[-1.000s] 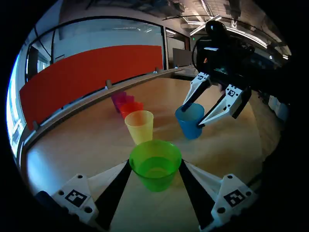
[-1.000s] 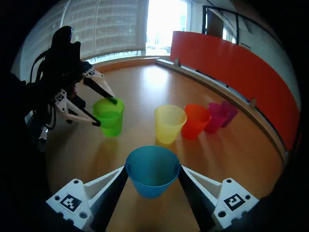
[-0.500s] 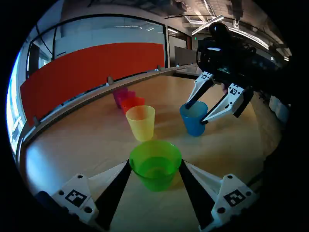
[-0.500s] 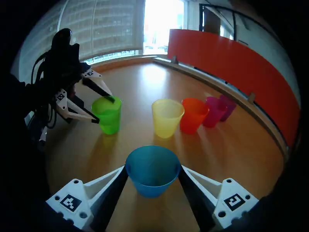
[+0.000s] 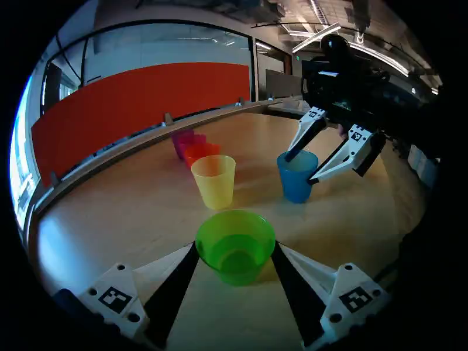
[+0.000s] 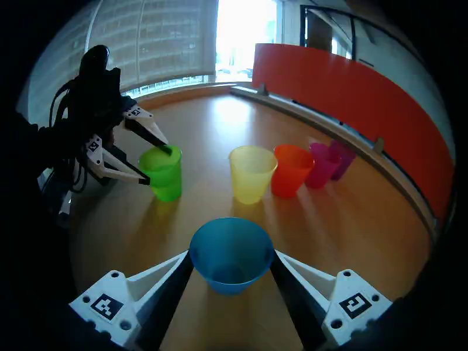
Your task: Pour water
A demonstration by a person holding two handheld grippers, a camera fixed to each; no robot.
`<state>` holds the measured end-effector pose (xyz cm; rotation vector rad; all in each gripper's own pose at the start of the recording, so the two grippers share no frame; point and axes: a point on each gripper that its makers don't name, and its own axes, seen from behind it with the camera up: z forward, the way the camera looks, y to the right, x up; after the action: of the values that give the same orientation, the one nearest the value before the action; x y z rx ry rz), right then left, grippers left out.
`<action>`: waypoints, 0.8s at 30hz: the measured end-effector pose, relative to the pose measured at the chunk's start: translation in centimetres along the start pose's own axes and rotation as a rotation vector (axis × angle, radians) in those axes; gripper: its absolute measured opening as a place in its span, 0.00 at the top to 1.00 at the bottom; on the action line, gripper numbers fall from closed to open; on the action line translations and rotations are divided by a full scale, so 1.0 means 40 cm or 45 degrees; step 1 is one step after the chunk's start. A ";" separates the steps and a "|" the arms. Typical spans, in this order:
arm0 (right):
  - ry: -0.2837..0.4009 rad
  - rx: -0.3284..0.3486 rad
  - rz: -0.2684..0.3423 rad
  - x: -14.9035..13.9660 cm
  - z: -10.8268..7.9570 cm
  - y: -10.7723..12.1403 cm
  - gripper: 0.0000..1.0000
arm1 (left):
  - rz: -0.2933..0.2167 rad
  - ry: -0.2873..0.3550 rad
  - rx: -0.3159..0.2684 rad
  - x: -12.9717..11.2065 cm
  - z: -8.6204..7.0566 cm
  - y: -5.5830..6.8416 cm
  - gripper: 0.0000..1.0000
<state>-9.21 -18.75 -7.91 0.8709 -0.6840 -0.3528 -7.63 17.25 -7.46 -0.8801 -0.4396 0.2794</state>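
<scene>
- Worktop (image 5: 146, 205) first: broad, pale wood, carrying the whole line-up.
- Long red panel (image 5: 134, 105) along the far edge, behind a low rail.
- Left hand-held gripper (image 5: 235, 260) right up close in the left gripper view, clamped on the green cup (image 5: 235, 234), one finger pressed to each side of the cup wall.
- Right hand-held gripper (image 6: 231, 263) in the right gripper view, grasping the blue cup (image 6: 231, 248) the same way, one finger on either side.
- Green cup and blue cup both upright, well apart from each other, each on the near side of the row of loose cups.
- Resting on the wood or just lifted off it: impossible to tell for either cup.
- Water inside either one: too hard to make out.
- Yellow cup (image 5: 214, 180) upright, ungripped, at the near end of the row.
- Orange cup (image 6: 291, 169) just beside the yellow, next in line.
- Magenta cup (image 6: 320, 164) tucked behind the orange.
- Purple cup (image 6: 343, 157) last, nearest the red panel.
</scene>
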 end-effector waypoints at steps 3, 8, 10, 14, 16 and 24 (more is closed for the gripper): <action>-0.009 -0.005 0.009 -0.009 -0.001 0.001 0.06 | -0.007 0.005 0.004 -0.001 0.000 -0.002 0.13; -0.022 -0.016 0.011 -0.028 0.000 0.003 0.06 | -0.008 0.011 0.006 -0.002 0.001 -0.002 0.13; -0.024 -0.018 0.010 -0.032 -0.002 0.003 0.07 | -0.008 0.010 0.005 -0.002 0.001 -0.002 0.12; -0.022 -0.019 0.007 -0.035 -0.006 0.002 0.06 | -0.009 0.008 0.003 -0.003 0.000 -0.002 0.13; -0.022 -0.022 0.004 -0.035 -0.006 0.002 0.06 | -0.011 0.009 0.003 -0.003 0.000 -0.003 0.12; -0.023 -0.030 -0.006 -0.037 -0.005 0.002 0.01 | -0.032 0.014 0.000 -0.003 0.001 -0.002 0.12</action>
<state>-10.16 -17.77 -8.53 0.8480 -0.6932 -0.3727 -7.76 17.20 -7.40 -0.8750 -0.4402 0.2513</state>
